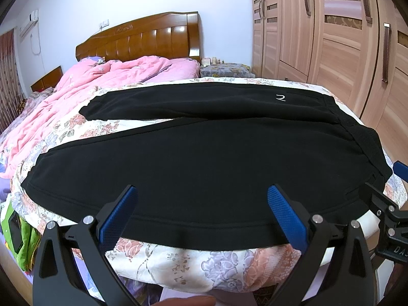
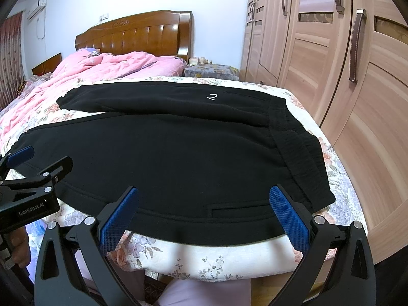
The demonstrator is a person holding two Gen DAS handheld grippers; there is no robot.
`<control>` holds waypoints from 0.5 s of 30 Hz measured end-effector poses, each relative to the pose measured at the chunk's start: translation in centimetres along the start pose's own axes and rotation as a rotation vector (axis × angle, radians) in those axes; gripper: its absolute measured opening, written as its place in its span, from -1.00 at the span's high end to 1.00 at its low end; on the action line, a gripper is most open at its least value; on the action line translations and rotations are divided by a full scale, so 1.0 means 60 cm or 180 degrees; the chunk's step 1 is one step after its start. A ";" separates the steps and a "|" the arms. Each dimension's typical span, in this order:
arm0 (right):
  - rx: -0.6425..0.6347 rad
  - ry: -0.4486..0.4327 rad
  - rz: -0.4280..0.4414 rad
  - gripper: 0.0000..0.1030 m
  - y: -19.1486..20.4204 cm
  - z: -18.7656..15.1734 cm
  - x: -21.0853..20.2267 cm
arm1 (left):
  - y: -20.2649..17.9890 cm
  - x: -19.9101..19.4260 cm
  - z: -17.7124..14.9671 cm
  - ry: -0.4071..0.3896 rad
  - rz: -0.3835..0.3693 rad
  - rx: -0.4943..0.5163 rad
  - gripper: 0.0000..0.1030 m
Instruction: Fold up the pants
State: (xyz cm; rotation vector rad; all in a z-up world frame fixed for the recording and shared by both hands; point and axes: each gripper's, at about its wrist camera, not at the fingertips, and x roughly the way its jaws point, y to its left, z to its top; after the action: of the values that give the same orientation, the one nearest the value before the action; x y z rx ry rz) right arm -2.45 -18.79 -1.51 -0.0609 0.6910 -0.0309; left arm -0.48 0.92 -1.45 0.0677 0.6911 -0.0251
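Note:
Black pants (image 1: 193, 158) lie spread flat across the foot of a bed, waistband to the right, both legs running left, with a small white logo (image 1: 281, 98) on the far leg. My left gripper (image 1: 201, 191) is open and empty, its blue pads just above the near leg's front edge. My right gripper (image 2: 204, 193) is open and empty too, over the near edge of the pants (image 2: 178, 158) by the hip pocket slit (image 2: 237, 207). Each gripper shows at the other view's edge, the right one (image 1: 382, 188) beside the waistband and the left one (image 2: 38, 163) by the leg.
The bed has a floral sheet (image 1: 204, 265) and a pink quilt (image 1: 102, 81) bunched at the back left before a wooden headboard (image 1: 142, 38). A tall wooden wardrobe (image 1: 331, 38) stands close on the right. A covered nightstand (image 1: 224, 70) sits behind the bed. A green object (image 1: 17, 234) lies low left.

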 end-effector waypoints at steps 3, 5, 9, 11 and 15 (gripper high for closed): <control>-0.0004 0.0003 -0.0002 -0.92 -0.002 0.001 0.000 | 0.000 0.000 0.001 0.0004 0.0001 0.0000 -0.97; 0.0000 0.0010 0.0004 -0.92 -0.002 0.002 0.001 | -0.001 0.000 0.002 0.0005 0.0001 -0.0002 -0.97; 0.0005 0.0016 0.0007 -0.92 -0.002 0.001 0.002 | -0.001 0.000 0.000 0.0008 0.0004 -0.0001 -0.97; 0.0007 0.0015 0.0008 -0.92 -0.001 0.000 0.002 | -0.002 0.000 0.002 0.0008 0.0003 -0.0003 -0.97; 0.0011 0.0022 0.0011 -0.92 -0.003 0.000 0.003 | -0.002 0.000 -0.002 0.0018 0.0004 0.0000 -0.97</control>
State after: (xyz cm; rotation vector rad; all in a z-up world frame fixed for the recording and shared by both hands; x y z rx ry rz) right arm -2.30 -19.00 -1.62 -0.0564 0.6979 -0.0289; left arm -0.53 0.79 -1.56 0.0683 0.6967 -0.0236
